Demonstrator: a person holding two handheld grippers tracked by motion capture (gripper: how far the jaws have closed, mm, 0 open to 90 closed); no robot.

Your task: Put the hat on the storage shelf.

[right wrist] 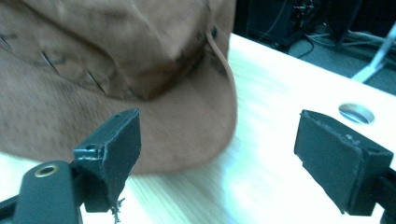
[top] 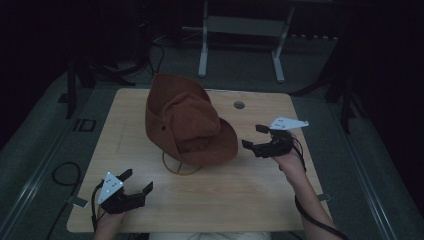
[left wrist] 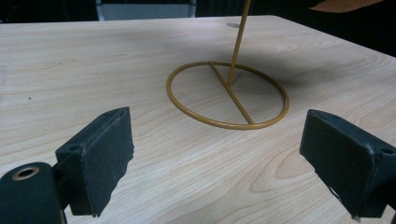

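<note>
Wooden table (top: 260, 200): hat (top: 187, 122) on wire stand (left wrist: 228, 95). Your right gripper (top: 256, 138), jaws wide, approaches the brim; left gripper (top: 136, 182) wide, idle. Next, grip the brim.

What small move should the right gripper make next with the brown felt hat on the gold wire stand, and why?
Probably ease the right gripper forward so its open jaws straddle the brim of the brown felt hat. The brim sits just ahead of them, apart, and the left gripper is open near the gold wire stand.

A pale wood worktop (top: 260, 185) with a round grommet hole (top: 239, 105) near its far edge stands on grey floor (top: 40, 150). Beyond it, a white-legged table frame (top: 202, 50) stands in a dim, dark room.
</note>
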